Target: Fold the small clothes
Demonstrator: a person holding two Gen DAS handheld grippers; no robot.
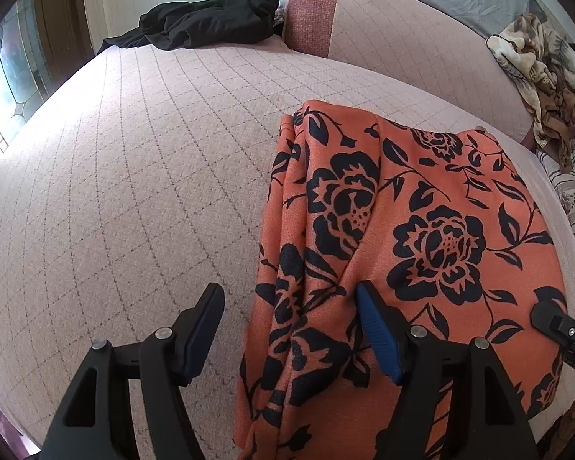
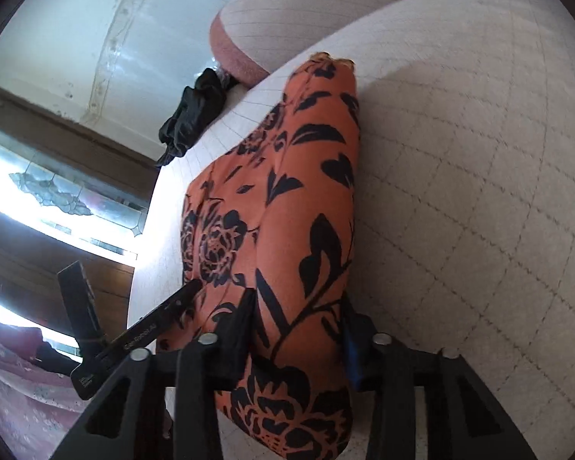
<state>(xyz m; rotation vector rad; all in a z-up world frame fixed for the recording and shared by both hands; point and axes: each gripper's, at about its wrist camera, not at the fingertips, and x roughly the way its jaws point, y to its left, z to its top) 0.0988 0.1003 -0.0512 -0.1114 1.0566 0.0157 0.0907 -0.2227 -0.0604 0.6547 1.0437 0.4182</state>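
Your right tongs [image 2: 295, 329] clamp the orange black-flowered garment [image 1: 421, 211], mid-fold; your left tongs [image 1: 291, 329] gape wide, holding nothing. Next, grip its edge at 12 o'clock.

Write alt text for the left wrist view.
The open left gripper hovers low over the left edge of a folded orange garment with black flowers, on a pink quilted sofa seat. A black garment lies crumpled at the far end, beside the armrest.

Open sofa seat [image 1: 134, 176] left; black garment [image 1: 203, 23] blocks far corner.
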